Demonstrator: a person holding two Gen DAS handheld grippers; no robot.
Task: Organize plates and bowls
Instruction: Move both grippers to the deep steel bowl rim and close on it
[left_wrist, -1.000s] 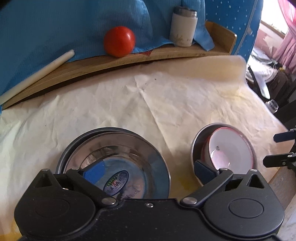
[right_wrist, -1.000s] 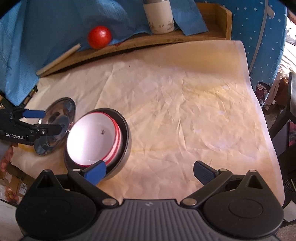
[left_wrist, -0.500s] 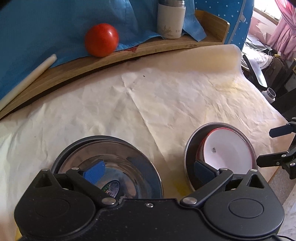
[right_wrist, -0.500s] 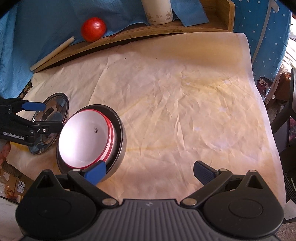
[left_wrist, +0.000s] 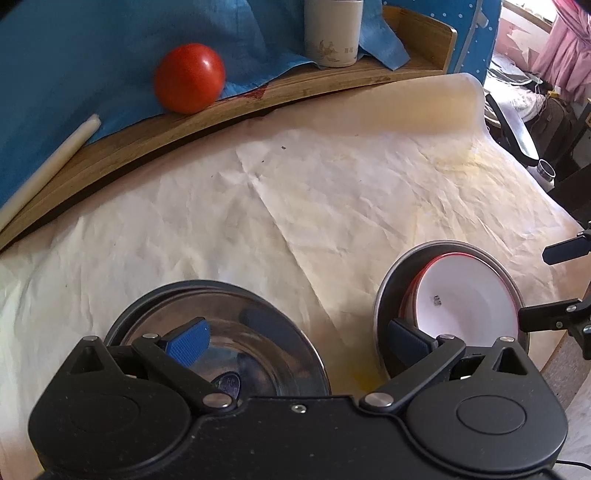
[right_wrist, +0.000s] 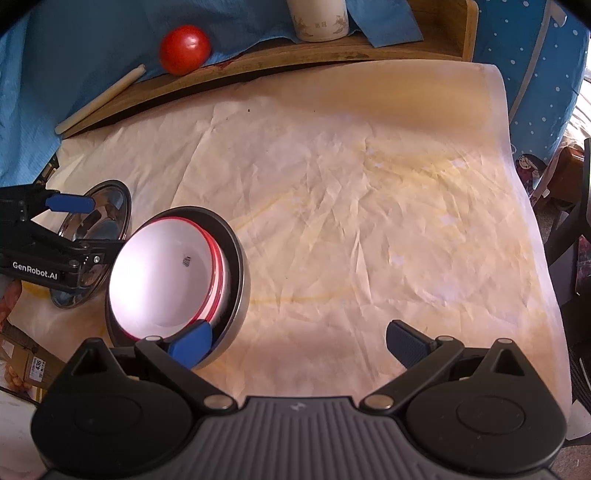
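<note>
While the left gripper (left_wrist: 295, 338) hangs wide open and empty over the paper-covered tabletop (left_wrist: 332, 192), its left pad sits above the steel bowl (left_wrist: 236, 328). Just right of that stands the white red-rimmed bowl (left_wrist: 461, 306), nested in a dark-rimmed steel bowl (left_wrist: 384, 295). Only the right wrist view shows the right gripper (right_wrist: 299, 341) equally spread, holding nothing, its left pad at the nested bowls' near rim. A tomato (right_wrist: 184, 50) and a cup (right_wrist: 317, 20) rest on the wooden shelf (right_wrist: 406, 48) behind.
</note>
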